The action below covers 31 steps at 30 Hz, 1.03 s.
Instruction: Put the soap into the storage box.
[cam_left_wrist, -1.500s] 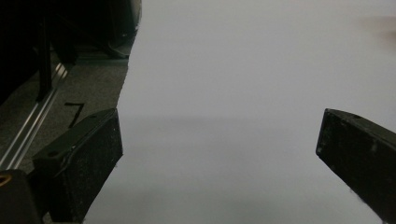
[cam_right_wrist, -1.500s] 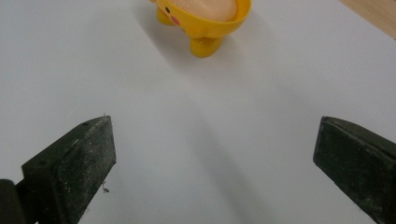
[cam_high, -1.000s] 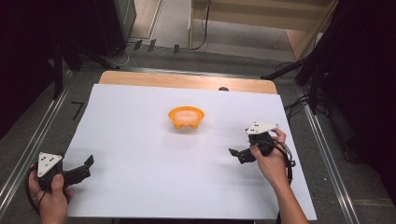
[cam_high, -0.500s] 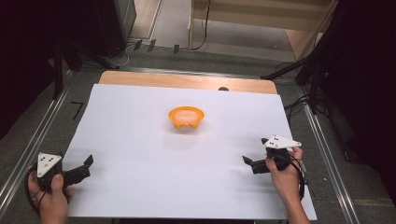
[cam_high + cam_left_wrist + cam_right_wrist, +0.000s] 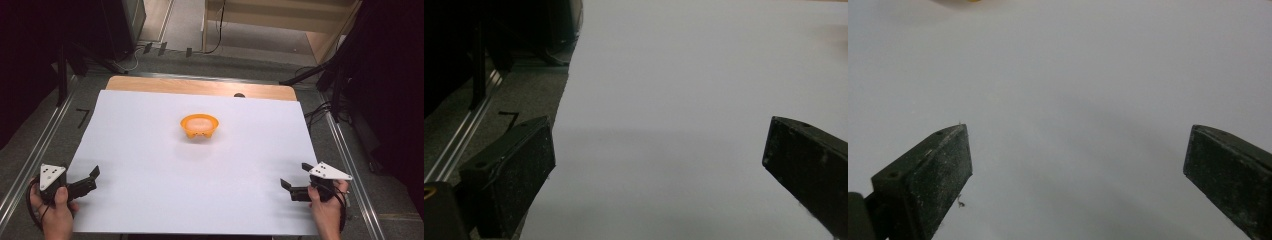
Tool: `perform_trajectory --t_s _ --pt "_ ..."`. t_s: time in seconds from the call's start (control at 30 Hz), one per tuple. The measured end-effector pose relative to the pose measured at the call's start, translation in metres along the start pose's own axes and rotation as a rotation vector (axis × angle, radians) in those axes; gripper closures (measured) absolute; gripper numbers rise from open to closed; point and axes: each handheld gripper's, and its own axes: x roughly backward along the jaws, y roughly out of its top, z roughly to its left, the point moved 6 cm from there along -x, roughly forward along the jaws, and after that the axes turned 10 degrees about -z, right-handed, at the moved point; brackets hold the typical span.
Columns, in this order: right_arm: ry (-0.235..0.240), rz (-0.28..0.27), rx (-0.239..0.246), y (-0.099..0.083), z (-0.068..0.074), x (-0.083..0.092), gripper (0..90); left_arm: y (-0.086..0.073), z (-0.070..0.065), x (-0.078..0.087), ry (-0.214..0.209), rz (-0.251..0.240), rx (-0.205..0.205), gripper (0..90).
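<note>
Both tongs sit at the near edge of the surface, each held in a hand with jaws spread wide and nothing between them. Left tongs rest at the near left corner of the white sheet, right tongs at the near right, well apart. Farther off, past the middle of the sheet, an orange bowl stands upright, well clear of both.

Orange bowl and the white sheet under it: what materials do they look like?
Orange bowl: probably moulded plastic, one even saturated colour with a smooth rim and a soft sheen; silicone can't be ruled out. White sheet: looks like matte paper or thin board, flat, with no glare and a crisp cut edge over the wooden tabletop.
</note>
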Motion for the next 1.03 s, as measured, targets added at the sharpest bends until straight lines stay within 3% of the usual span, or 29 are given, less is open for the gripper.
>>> perform_trajectory --t_s 0.27,0.7,0.8,1.03 --pt "-0.057 -0.044 -0.046 -0.015 -0.014 0.025 0.0 0.0 0.0 0.0 0.001 -0.002 0.002 1.2" --pt "-0.101 -0.09 -0.123 -0.035 -0.027 0.059 0.0 0.0 0.001 0.0 -0.002 -0.002 0.004 1.2" --pt "-0.111 -0.111 -0.122 -0.036 -0.028 0.066 0.0 0.0 0.001 0.0 -0.002 -0.002 0.006 1.1" --pt "-0.119 -0.094 -0.098 -0.04 -0.026 0.065 0.0 0.0 0.001 -0.001 -0.005 0.002 0.01 1.2"
